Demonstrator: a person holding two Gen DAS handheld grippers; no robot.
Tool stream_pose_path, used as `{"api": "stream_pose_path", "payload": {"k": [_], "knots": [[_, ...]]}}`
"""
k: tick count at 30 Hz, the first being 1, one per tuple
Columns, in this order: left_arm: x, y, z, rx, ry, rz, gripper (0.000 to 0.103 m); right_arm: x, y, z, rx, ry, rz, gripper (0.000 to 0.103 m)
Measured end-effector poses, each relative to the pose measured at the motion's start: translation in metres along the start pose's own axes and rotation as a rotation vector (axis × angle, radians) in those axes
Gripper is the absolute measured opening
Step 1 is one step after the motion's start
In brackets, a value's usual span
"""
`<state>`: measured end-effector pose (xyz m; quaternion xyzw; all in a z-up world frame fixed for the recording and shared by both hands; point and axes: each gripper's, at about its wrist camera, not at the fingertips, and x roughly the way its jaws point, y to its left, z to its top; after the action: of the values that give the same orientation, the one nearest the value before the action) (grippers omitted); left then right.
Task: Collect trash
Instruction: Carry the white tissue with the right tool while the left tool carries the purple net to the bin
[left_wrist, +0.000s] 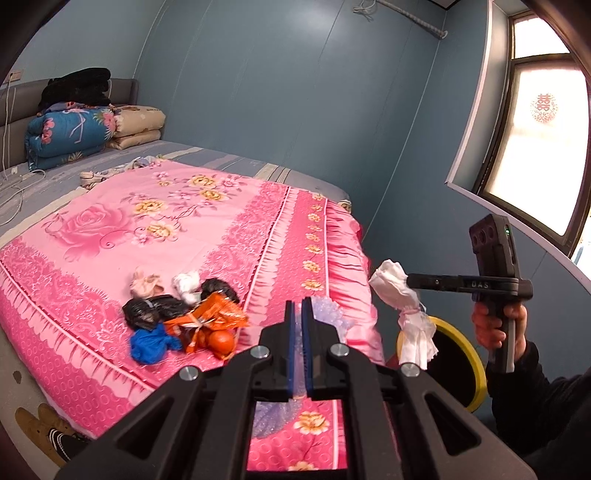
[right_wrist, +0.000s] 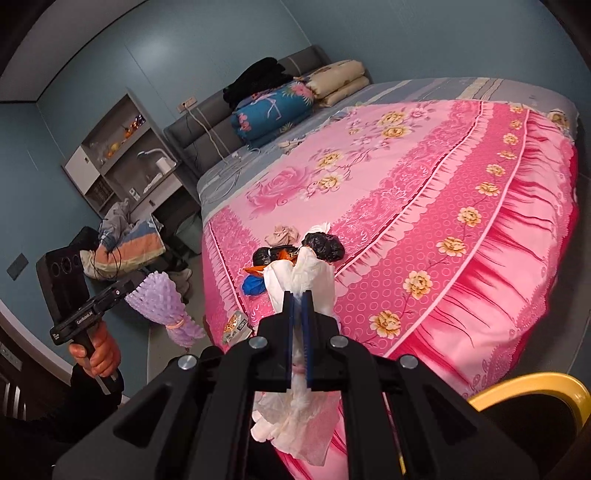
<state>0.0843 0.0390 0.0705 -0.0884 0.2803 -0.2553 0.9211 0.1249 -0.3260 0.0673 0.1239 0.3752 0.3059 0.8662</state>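
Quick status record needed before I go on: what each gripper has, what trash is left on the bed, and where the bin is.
left gripper: shut on purple bubble-wrap bundle, tied with a band
right gripper: shut on white tissue bundle, tied with a band
left on pink bedspread: black bags, orange wrapper, blue bag, white wad, beige wad
bin: yellow-rimmed bin beside the bed, below the right gripper
both bundles: held in the air, not yet in the bin
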Motion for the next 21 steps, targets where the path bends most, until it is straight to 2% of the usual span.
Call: {"api": "stream_pose_path", "payload": {"k": [10,21], "knots": [[0.038,-0.050,0.000,0.043,0.039,-0.115,0.003,-0.056,-0.012,-0.011,0.048,-0.120,-0.097,0.005],[0.087,-0.132,-0.006,0.176,0.094,-0.289,0.003,-0.127,-0.056,-0.040,0.214,-0.248,-0.292,0.005]]}}
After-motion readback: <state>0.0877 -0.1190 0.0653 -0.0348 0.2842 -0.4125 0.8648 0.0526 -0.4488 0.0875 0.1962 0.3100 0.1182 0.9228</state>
